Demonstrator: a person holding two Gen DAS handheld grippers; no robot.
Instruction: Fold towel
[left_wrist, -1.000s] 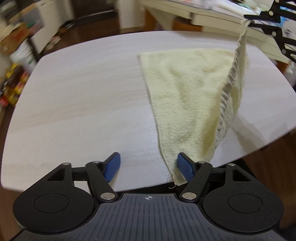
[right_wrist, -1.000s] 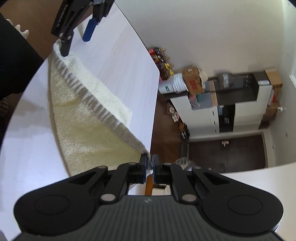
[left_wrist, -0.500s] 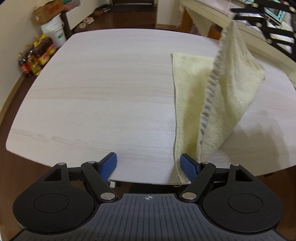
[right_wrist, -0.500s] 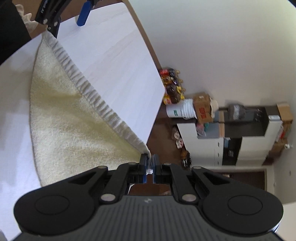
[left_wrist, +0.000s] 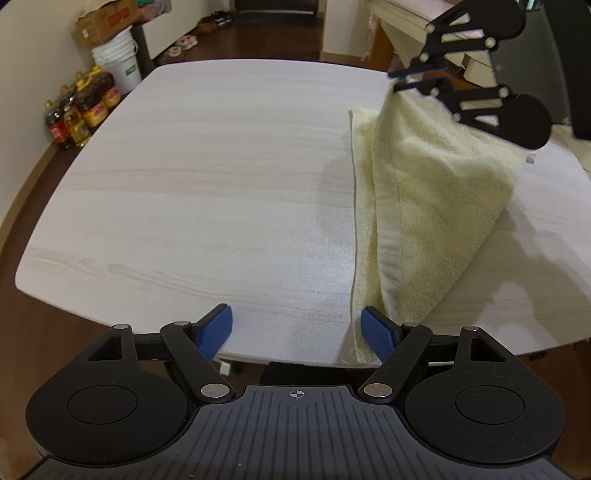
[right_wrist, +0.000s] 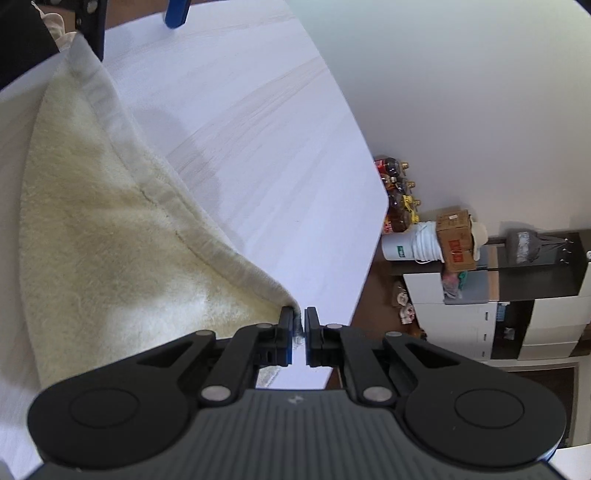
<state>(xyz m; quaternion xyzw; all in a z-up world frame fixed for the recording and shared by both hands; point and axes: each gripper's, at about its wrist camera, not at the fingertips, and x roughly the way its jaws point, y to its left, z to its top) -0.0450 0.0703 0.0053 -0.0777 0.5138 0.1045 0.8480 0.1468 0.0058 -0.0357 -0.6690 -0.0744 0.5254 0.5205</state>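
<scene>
**Lifted towel corner carried across over the flat half**

Since the earlier frames the right gripper (left_wrist: 400, 80) has carried its corner of the towel (left_wrist: 436, 206) from the far upper right of the left wrist view inward and lower, so the raised cloth that stood as a thin sheet now drapes as a broad tent over the part lying flat.

In the right wrist view the right gripper (right_wrist: 299, 328) has its jaws pinched together on a corner of the towel (right_wrist: 110, 236), the hem bunched grey between the pads. From there the hemmed edge runs up the frame to the upper left, where the left gripper (right_wrist: 129, 22) shows at the top edge.

In the left wrist view the left gripper (left_wrist: 297, 328) sits at the bottom of the frame with its blue pads (left_wrist: 218, 326) spread wide, holding nothing. The right-hand pad is just beside the towel's near corner; whether it touches I cannot tell.

The towel is pale yellow terry with a flat woven border. It occupies the right side of the pale wood-grain table (left_wrist: 207, 184), one layer flat, the other lifted and folding over it, casting a shadow to the right.

Bottles (left_wrist: 77, 107) and a white bucket (left_wrist: 118, 61) stand on the floor at the upper left.
</scene>
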